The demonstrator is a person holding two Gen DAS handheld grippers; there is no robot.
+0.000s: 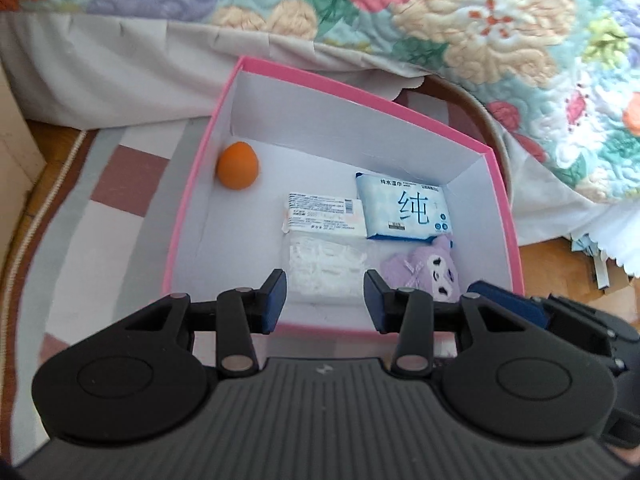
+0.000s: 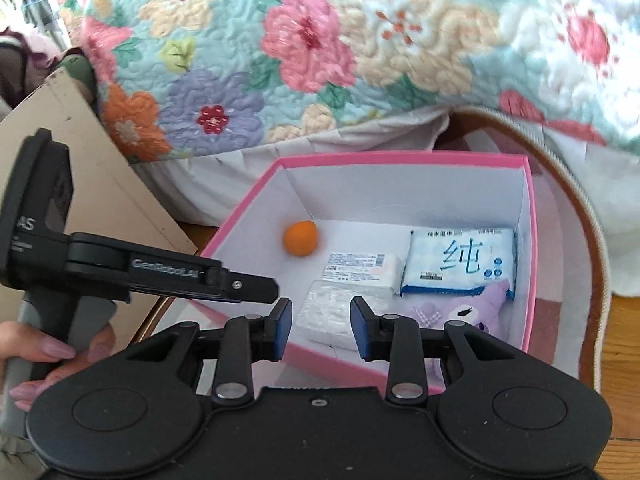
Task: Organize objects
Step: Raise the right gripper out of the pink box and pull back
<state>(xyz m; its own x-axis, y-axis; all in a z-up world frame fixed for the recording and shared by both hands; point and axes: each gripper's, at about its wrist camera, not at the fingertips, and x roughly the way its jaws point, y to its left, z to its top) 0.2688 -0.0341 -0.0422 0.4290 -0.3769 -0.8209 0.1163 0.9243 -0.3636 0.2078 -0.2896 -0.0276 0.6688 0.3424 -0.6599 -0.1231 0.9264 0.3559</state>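
A pink box point(image 1: 188, 208) with white inner walls sits on a rug. It holds an orange egg-shaped ball point(image 1: 238, 165), a white labelled pack point(image 1: 324, 214), a blue wet-wipes pack point(image 1: 404, 206), a clear bag of white pieces point(image 1: 326, 268) and a purple plush point(image 1: 420, 272). My left gripper point(image 1: 325, 300) hovers over the box's near edge, open and empty. My right gripper point(image 2: 320, 328) is also open and empty, above the clear bag point(image 2: 340, 316) and beside the plush point(image 2: 472, 312). The left gripper point(image 2: 268, 290) shows side-on in the right wrist view, held by a hand point(image 2: 40, 360).
A floral quilt point(image 1: 440, 20) and a pale bed skirt point(image 1: 100, 72) hang behind the box. The checked rug point(image 1: 120, 184) lies on a wooden floor point(image 2: 624, 344). A cardboard panel point(image 2: 80, 168) leans at the left, and papers point(image 1: 600, 276) lie at the right.
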